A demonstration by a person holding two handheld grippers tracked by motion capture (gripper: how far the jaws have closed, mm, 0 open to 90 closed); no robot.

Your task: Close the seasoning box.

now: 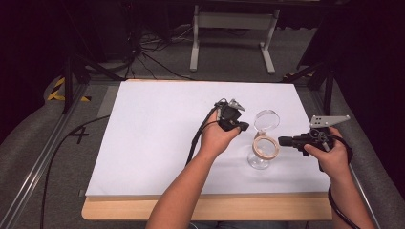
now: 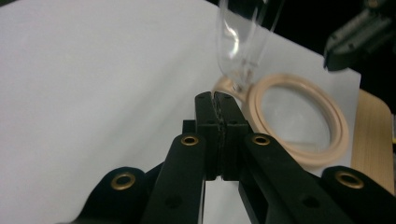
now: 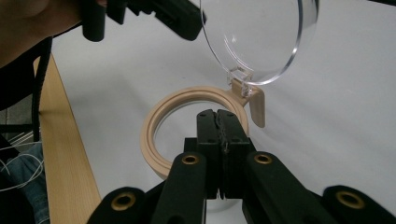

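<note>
A clear jar [image 1: 259, 161] with a beige ring rim [image 1: 265, 146] stands right of the white board's middle. Its round clear lid [image 1: 266, 120] is hinged open and stands upright behind the ring. My left gripper [image 1: 244, 126] is shut with nothing between its pads, just left of the lid. In the left gripper view its tips [image 2: 215, 97] sit close below the lid [image 2: 243, 37], beside the ring [image 2: 299, 121]. My right gripper [image 1: 282, 140] is shut and empty, level at the ring's right side. Its tips [image 3: 219, 114] hover over the ring [image 3: 154, 126], below the lid [image 3: 259, 32].
The white board [image 1: 157, 138] lies on a wooden table [image 1: 119, 210] whose bare strip runs along the near edge. Beyond the board are grey floor, black cables [image 1: 157, 62] and a white stand [image 1: 234, 21]. Metal rails [image 1: 43, 157] flank the table.
</note>
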